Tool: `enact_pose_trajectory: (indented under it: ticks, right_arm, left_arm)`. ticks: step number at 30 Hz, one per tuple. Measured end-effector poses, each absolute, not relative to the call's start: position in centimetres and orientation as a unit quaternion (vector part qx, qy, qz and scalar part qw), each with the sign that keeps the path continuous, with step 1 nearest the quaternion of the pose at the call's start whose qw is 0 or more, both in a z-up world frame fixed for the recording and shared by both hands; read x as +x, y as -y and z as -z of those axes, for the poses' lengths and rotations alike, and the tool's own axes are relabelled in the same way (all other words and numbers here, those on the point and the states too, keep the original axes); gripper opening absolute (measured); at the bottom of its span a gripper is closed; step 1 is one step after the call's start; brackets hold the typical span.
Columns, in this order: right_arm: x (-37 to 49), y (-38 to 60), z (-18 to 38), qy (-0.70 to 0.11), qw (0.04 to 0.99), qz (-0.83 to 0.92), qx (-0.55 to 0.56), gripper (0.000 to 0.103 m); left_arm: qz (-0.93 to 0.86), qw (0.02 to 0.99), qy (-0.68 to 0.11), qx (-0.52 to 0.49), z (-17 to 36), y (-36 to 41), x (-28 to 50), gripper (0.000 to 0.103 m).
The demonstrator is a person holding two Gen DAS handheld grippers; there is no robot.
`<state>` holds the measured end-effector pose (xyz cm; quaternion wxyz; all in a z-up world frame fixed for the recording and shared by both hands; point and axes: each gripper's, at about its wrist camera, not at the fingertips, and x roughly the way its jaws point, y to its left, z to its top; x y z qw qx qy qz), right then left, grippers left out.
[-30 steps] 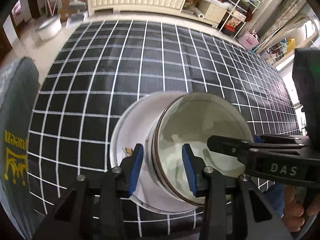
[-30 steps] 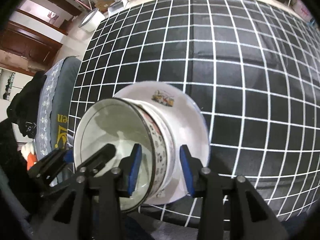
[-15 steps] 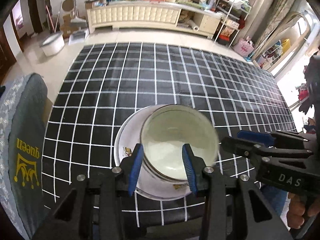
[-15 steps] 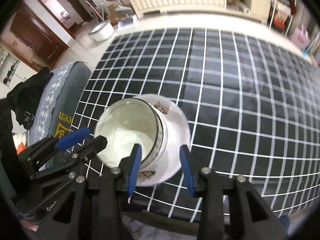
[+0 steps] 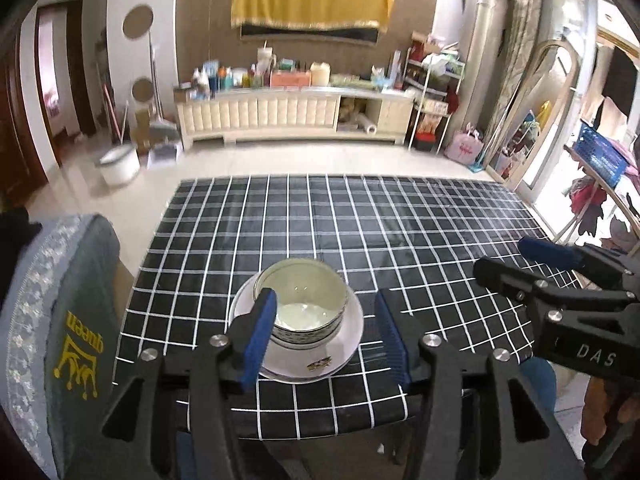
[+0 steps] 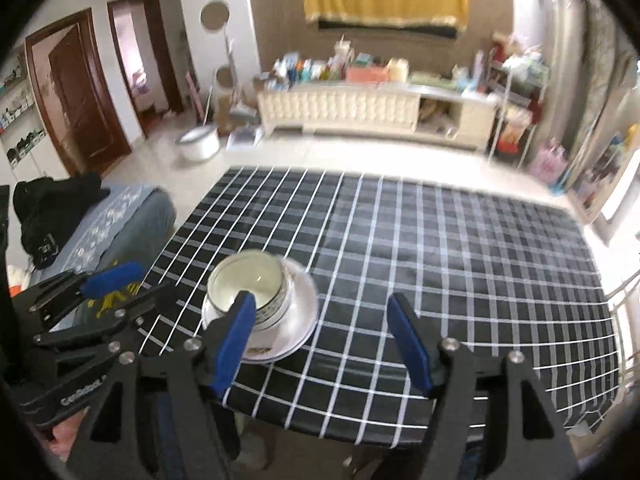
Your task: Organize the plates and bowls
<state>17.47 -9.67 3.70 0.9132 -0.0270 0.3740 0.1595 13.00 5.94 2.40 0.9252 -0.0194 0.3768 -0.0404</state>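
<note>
A pale bowl (image 5: 300,300) with a patterned band stands upright on a white plate (image 5: 348,344) near the front edge of the table. My left gripper (image 5: 326,334) hovers above and in front of it. Its jaws are opening, and the blue pads touch nothing. My right gripper (image 6: 322,342) hangs just right of the bowl (image 6: 248,284) and plate (image 6: 302,316), also opening and holding nothing. Each gripper shows in the other's view: the right gripper (image 5: 516,262) at the right, the left gripper (image 6: 132,286) at the left.
A black cloth with white checks covers the table (image 5: 360,216). A chair with a grey "queen" cover (image 5: 60,340) stands close at the table's left side. Beyond the far edge are bare floor, a white bucket (image 5: 118,164) and a long low cabinet (image 5: 296,114).
Both grippers have drawn up and back from the bowl, and their jaws have widened. The bowl stays on the plate and now looks smaller and farther off.
</note>
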Motion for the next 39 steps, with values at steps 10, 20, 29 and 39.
enact_pose_trajectory:
  ticks: [10,20,29,39]
  right_arm:
    - [10.1,12.2,-7.2,-0.264,0.958,-0.108,-0.037,0.082]
    - [4.3,13.5,-9.4,-0.167,0.982,-0.072,-0.052,0.101]
    - [1.7,14.7,-8.5,-0.146,0.987,-0.045,-0.044,0.103]
    - [0.5,15.0,-7.9,-0.157,0.986,-0.037,-0.048,0.103]
  left_arm:
    - [0.034,0.961,-0.275,0.003,-7.1,-3.3,6.0,0.070]
    - [0.013,0.978,-0.208,0.020,-9.4,-1.9,0.7,0.081]
    - [-0.005,0.984,-0.177,0.025,-9.6,-1.3,-2.6,0.087]
    - [-0.005,0.984,-0.177,0.022,-8.8,-0.9,-4.0,0.087]
